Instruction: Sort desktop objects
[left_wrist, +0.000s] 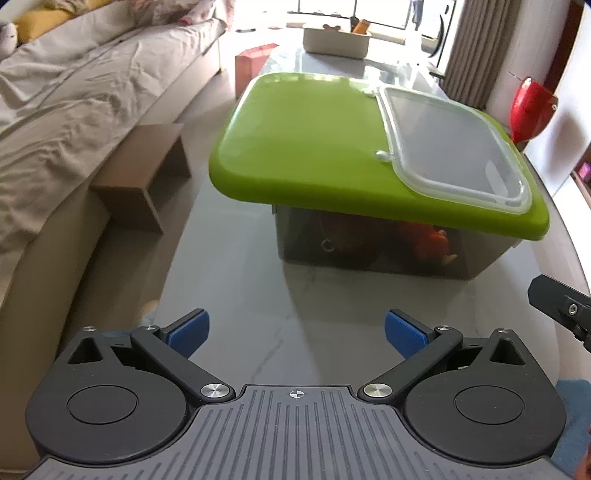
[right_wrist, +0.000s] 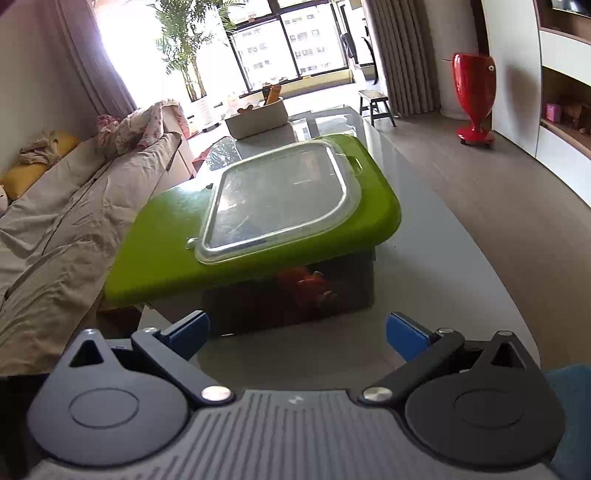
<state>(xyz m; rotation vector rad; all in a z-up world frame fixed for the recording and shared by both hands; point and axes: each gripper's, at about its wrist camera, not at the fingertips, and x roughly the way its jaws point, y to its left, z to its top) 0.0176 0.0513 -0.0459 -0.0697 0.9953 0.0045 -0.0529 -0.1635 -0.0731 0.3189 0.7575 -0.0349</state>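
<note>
A grey translucent storage box stands on the grey table. A green lid with a clear hatch lies skewed on top of it, overhanging to the left. An orange-red toy shows through the box wall. My left gripper is open and empty, a little short of the box. My right gripper is open and empty, also short of the box, its lid and hatch. A black part of the right gripper shows at the left view's right edge.
A white tray with small items stands at the table's far end, also seen in the right wrist view. A sofa with a beige cover and a brown side stool lie to the left. A red vase stands on the floor at right.
</note>
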